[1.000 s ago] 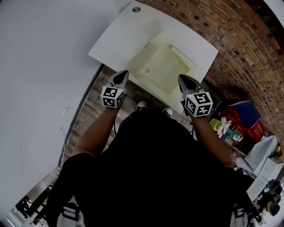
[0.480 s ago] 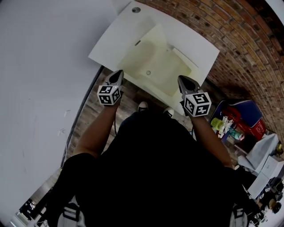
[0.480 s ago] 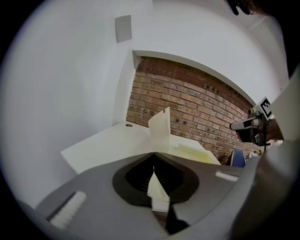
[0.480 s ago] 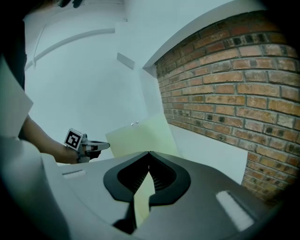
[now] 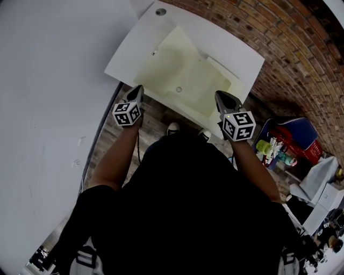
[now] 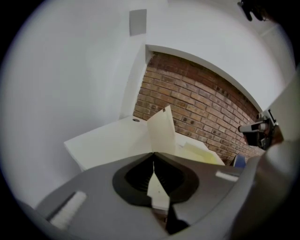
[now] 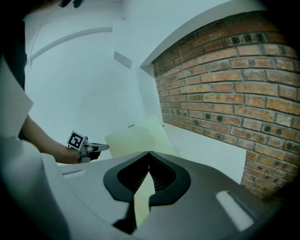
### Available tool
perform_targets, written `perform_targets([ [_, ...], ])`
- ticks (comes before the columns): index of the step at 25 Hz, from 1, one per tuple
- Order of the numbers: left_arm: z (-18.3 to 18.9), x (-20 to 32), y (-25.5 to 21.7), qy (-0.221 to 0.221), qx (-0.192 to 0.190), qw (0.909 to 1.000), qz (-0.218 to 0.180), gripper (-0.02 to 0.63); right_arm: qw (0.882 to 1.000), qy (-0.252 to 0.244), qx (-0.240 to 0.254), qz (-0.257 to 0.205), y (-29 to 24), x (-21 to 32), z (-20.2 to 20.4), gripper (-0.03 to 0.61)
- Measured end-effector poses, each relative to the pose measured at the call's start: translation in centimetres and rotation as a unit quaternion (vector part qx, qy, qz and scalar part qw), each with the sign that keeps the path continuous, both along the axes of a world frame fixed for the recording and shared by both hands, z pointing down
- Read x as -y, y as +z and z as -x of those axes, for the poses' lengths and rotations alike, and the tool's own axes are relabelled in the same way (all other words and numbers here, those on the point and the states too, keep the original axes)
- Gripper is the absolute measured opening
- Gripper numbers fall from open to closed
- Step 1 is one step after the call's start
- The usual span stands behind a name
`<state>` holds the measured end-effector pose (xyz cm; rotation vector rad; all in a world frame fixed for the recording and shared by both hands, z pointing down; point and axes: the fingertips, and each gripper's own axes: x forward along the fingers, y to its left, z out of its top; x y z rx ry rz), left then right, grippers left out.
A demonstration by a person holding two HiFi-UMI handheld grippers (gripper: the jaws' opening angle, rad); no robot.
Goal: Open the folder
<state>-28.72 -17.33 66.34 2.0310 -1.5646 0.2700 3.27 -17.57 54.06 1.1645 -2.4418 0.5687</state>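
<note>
Head view: left gripper, right gripper both tight on folder; table against brick wall.

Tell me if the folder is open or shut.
Partly open. The left gripper holds the folder's cover lifted steeply off the table; the right gripper pinches the lower half.

A white table stands in the corner where a plain white wall meets a red brick wall. A small round hole sits near the table's far corner. High on the white wall is a grey square plate. Below the table's near edge, two shoe tips show on a wooden floor. To the right, by the brick wall, a blue bin lies beside red items and a green bottle.
</note>
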Motion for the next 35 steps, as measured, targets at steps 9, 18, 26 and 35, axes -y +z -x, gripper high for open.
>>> perform_targets([
  [9, 1.9, 1.0, 2.1, -0.018, -0.026, 0.9992, 0.026, 0.006, 1.000, 0.014, -0.006, 0.005, 0.6, 0.1, 0.1, 0.000],
  [18, 3.5, 1.9, 4.9, -0.029, -0.044, 0.9967, 0.062, 0.008, 0.999, 0.028, -0.013, 0.012, 1.2, 0.3, -0.5, 0.000],
  [26, 4.4, 2.3, 7.0, -0.037, -0.057, 0.9942, 0.083, 0.009, 0.999, 0.034, -0.017, 0.016, 1.7, 0.3, -0.5, 0.000],
  [35, 5.0, 1.8, 8.9, -0.049, -0.066, 0.9911, 0.105, 0.011, 0.999, 0.039, -0.019, 0.021, 2.1, 0.0, -0.7, 0.000],
])
